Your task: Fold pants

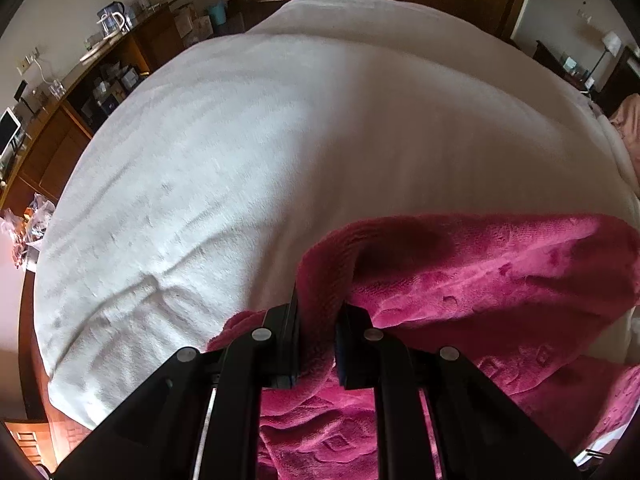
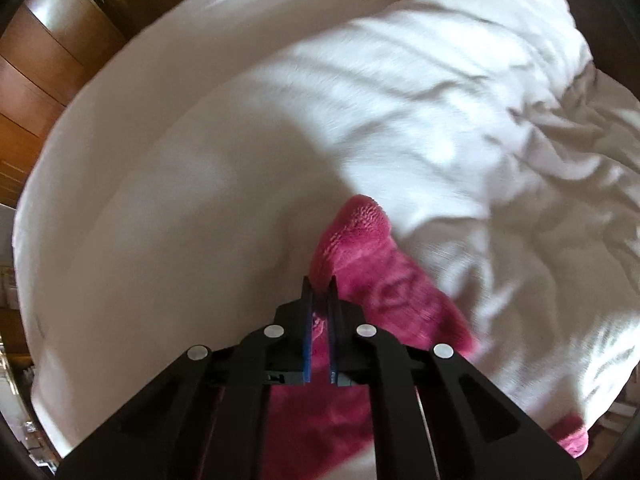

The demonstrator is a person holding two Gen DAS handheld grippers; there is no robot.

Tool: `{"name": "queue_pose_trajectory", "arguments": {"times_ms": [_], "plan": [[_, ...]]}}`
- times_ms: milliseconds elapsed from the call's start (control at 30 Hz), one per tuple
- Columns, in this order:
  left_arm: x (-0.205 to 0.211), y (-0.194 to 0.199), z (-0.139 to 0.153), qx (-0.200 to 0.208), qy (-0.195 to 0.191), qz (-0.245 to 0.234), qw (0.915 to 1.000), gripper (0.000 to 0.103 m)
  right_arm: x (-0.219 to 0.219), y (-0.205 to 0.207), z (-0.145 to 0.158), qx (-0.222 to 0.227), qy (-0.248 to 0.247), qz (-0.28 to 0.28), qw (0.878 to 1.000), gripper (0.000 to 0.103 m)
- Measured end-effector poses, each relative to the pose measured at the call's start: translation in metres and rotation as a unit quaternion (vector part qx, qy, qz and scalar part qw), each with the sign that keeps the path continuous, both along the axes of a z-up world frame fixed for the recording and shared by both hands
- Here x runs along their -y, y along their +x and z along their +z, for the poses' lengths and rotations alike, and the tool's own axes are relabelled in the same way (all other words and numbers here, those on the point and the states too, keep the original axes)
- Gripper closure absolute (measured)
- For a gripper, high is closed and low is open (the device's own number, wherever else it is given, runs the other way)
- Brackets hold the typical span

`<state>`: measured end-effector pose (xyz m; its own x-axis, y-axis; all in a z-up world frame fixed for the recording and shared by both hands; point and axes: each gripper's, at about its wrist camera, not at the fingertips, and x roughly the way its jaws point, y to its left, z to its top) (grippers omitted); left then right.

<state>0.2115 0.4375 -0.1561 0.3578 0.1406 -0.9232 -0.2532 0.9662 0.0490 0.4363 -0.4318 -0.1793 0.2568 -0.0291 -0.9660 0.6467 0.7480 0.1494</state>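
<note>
Two grippers clamp the magenta fleece pants [image 1: 460, 280]: the left gripper [image 1: 318, 312] pinches a thick fold, the right gripper [image 2: 320, 284] a thinner edge. Beyond them the pants drape over the white bed [image 1: 280, 140].

A deep magenta-pink fleece is seen in the pants [image 1: 480, 280], embossed with small square and diamond motifs, darker where folds are shadowed. White is shown across the bed cover [image 1: 240, 160] beneath the pants, streaked with grey creases. Black is worn by the left gripper [image 1: 316, 344] and the right gripper [image 2: 320, 320], the latter lined with blue pads [image 2: 307, 344]. Warm reddish-brown wood is displayed by the cabinets [image 1: 60, 148] beyond the bed cover.
</note>
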Motion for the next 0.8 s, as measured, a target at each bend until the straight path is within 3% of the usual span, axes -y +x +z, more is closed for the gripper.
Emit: {"name": "queue_pose_trajectory", "arguments": {"times_ms": [300,533,800], "plan": [[0.003,-0.027,0.027,0.027,0.007,-0.007,0.9996,0.091,0.019,-0.116,0.063,0.064,0.038,-0.041,0.996,0.098],[0.012,-0.073,0.053,0.041,0.019,-0.006,0.999,0.091,0.033,-0.218,0.071,0.086,0.071,-0.072,0.991,0.098],[0.033,-0.137,0.057,0.014,0.051,-0.024,0.9983,0.091,0.027,-0.303,0.078,0.088,0.049,-0.059,0.993,0.098]]}}
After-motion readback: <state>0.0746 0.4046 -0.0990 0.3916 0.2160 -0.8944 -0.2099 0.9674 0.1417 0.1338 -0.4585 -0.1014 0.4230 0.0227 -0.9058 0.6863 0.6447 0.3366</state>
